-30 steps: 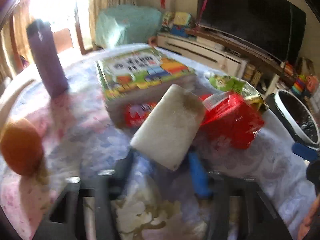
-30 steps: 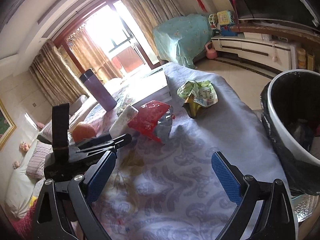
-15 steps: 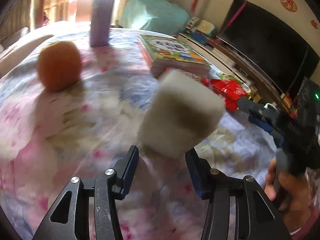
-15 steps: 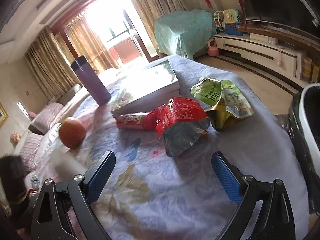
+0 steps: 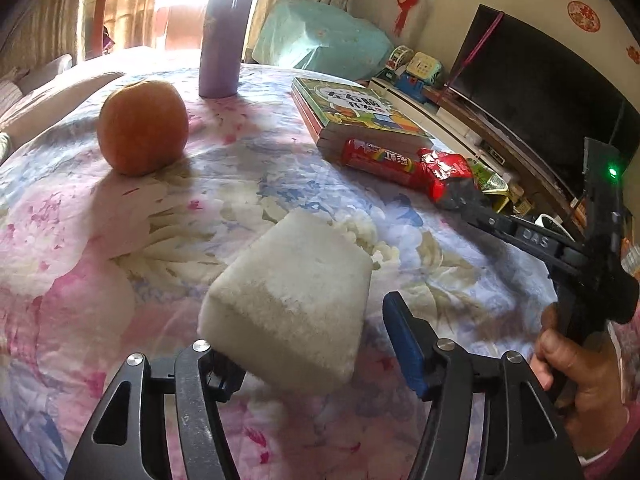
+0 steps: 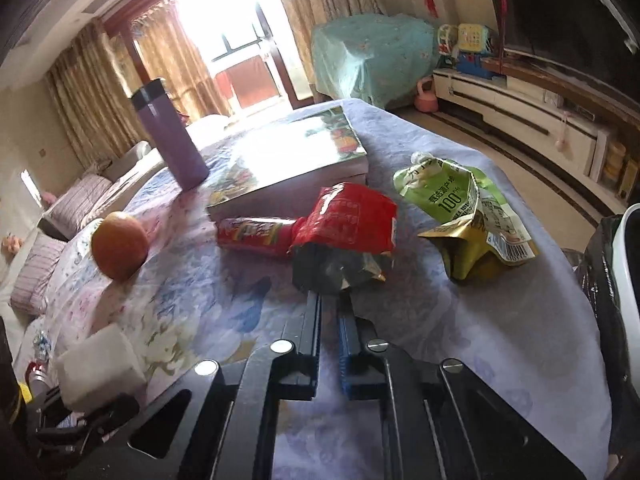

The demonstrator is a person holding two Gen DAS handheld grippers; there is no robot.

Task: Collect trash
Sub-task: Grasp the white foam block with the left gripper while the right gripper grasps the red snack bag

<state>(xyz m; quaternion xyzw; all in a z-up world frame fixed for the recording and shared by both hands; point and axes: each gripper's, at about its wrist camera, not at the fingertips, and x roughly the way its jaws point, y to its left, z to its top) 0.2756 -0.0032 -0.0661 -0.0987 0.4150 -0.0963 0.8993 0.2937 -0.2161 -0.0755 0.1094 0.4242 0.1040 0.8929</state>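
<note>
Where the right gripper [image 6: 330, 300] meets the red wrapper [image 6: 348, 220], we see the relation that governs the coming move: the wrapper lies directly ahead of the fingers, its grey lower edge at their tips, and its long axis runs away from us along the pointing line. Both fingers stand together, and they appear to pinch that grey edge, though the contact itself is too dark to confirm. Just beyond and to the right lies the green wrapper [image 6: 464, 208], crumpled, apart from the red one. A red candy tube [image 6: 256, 234] touches the red wrapper's left side and rests against the book stack [image 6: 288, 160]. At the far right edge we see a bin [image 6: 624, 280] with a dark liner, cut off by the frame; its mouth is not visible.

On the other side, the left gripper [image 5: 312, 344] is opening around a white sponge block [image 5: 292, 300], which sits between its fingers; the right pad [image 5: 402, 340] stands clear of it, the left pad is hidden beneath it. We judge the right hand [image 5: 576, 376] the nearer to all wrappers. An orange [image 5: 142, 128] and a purple flask [image 5: 224, 36] stand well apart on the floral cloth [image 5: 60, 240].
</note>
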